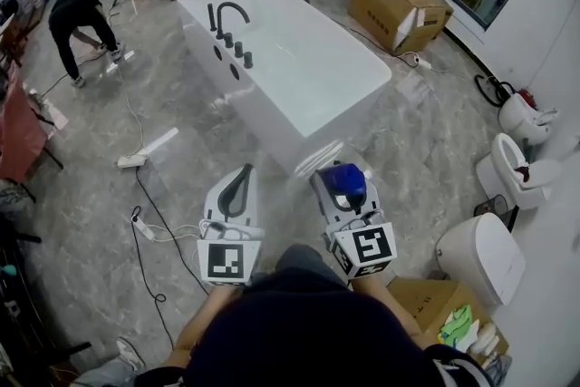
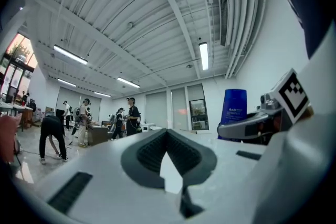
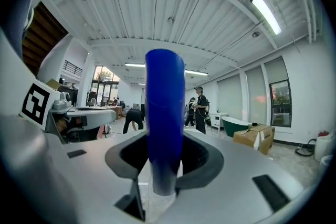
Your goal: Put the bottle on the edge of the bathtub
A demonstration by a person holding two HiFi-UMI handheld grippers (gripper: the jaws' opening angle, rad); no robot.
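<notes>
Nearest, the left claw [image 1: 238, 182] is pressed closed with nothing in it. Just beside it, the right claw [image 1: 336, 183] grips the blue bottle [image 3: 164, 113] between its pads, over the grey floor [image 1: 91, 213]. Beyond stands the white bathtub [image 1: 265, 115], apart from the bottle. A cardboard box [image 1: 399, 14] sits farther back.

The glossy plastic bottle [image 3: 164, 128] is deep blue. The rectangular bathtub [image 1: 272, 118] is plain white, its curved metal faucet [image 1: 221, 17] black. The stone floor [image 1: 91, 204] is grey, marble-veined. The cardboard box [image 1: 399, 9] is brown.
</notes>
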